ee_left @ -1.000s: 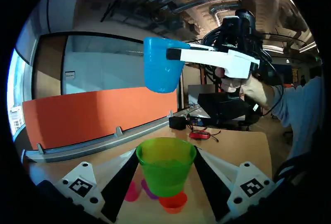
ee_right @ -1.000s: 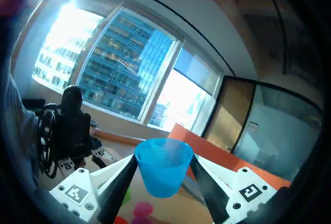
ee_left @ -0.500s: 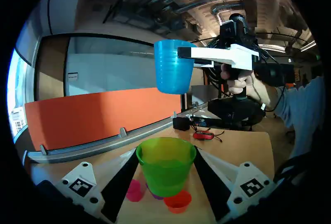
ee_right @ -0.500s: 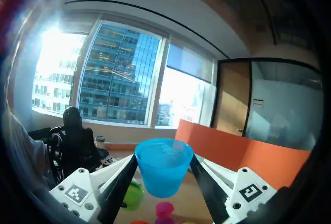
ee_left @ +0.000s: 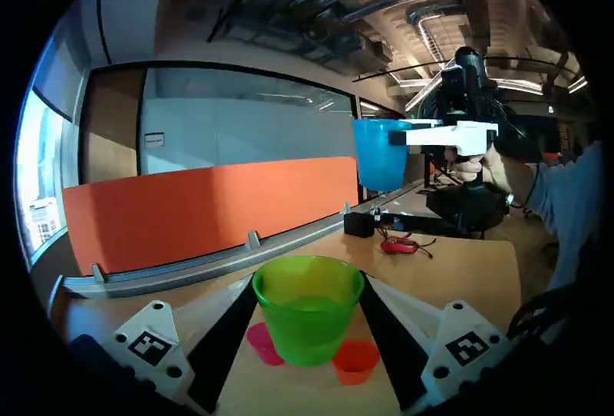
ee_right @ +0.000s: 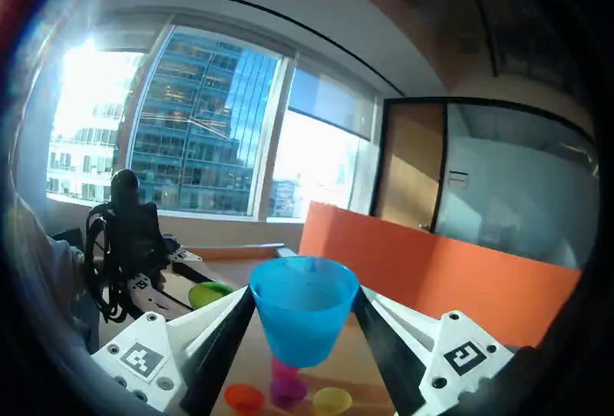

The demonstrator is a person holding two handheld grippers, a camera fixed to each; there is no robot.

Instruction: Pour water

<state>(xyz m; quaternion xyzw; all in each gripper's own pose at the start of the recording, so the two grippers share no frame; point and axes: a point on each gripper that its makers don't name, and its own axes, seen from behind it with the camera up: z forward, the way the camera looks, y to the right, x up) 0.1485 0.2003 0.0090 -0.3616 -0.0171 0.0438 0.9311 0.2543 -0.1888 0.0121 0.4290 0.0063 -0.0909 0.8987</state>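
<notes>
Left gripper (ee_left: 307,297) clamps my green cup (ee_left: 308,320), right gripper (ee_right: 305,310) the blue cup (ee_right: 303,324); both stand upright, mouths up, above the table (ee_left: 460,262).

One green cup (ee_left: 308,308), one blue cup (ee_right: 305,308), four small cups (ee_right: 244,398) (ee_right: 288,391) (ee_right: 279,367) (ee_right: 331,399).

Green cup (ee_left: 308,308), translucent; blue cup (ee_left: 379,153), 1 o'clock; pink cup (ee_left: 262,339) and orange cup (ee_left: 355,358), 6 o'clock; orange partition (ee_left: 207,205); table (ee_left: 460,262), pale wood.

The blue cup (ee_left: 380,153) has righted and moved away from the green cup (ee_left: 308,308)
</notes>
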